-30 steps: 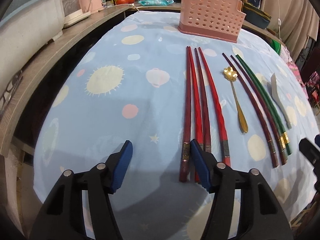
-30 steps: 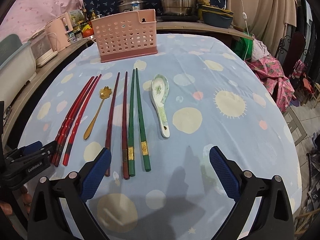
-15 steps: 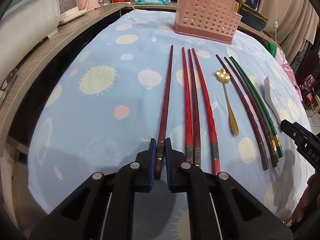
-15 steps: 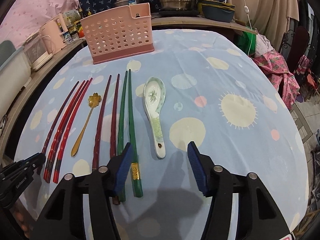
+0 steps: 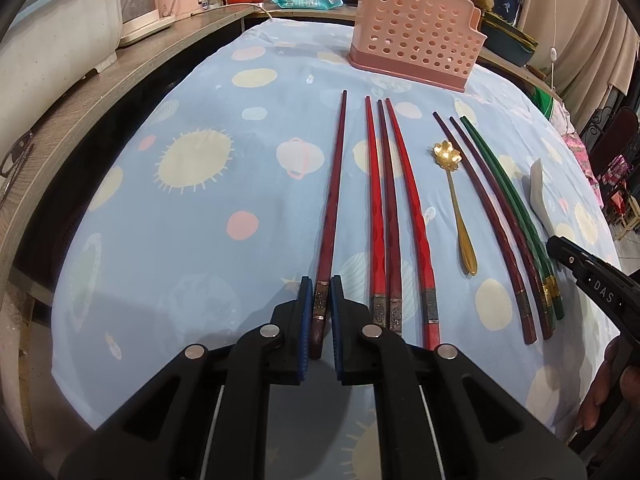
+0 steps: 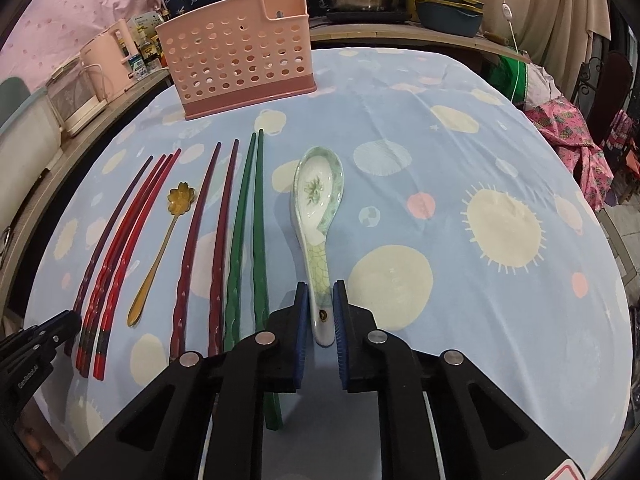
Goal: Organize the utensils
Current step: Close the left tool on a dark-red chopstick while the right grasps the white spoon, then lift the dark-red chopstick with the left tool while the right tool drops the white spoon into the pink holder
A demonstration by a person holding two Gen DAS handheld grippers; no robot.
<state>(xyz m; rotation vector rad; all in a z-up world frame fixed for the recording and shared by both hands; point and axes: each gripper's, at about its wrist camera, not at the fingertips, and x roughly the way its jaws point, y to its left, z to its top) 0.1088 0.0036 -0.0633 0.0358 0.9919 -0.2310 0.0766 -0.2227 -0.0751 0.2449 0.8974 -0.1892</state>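
My left gripper (image 5: 320, 304) is shut on the handle end of a dark red chopstick (image 5: 332, 208), set apart left of three other red chopsticks (image 5: 388, 208). My right gripper (image 6: 321, 312) is shut on the handle of a white and green ceramic spoon (image 6: 318, 200). Between them lie a gold spoon (image 5: 454, 196), two maroon chopsticks (image 6: 208, 232) and two green chopsticks (image 6: 250, 224). A pink perforated utensil holder (image 5: 416, 46) stands at the far side of the table; it also shows in the right wrist view (image 6: 240, 64).
The blue patterned tablecloth (image 6: 460, 168) covers the table. A wooden counter (image 5: 100, 92) with appliances runs along the left. Pots and a blue dish (image 6: 448, 12) stand on the back shelf. A chair with pink cloth (image 6: 576, 136) is at the right.
Both grippers closed from wide open. The left one took the dark red chopstick and drew it left of the others. The right one moved onto the ceramic spoon's handle and shut on it.
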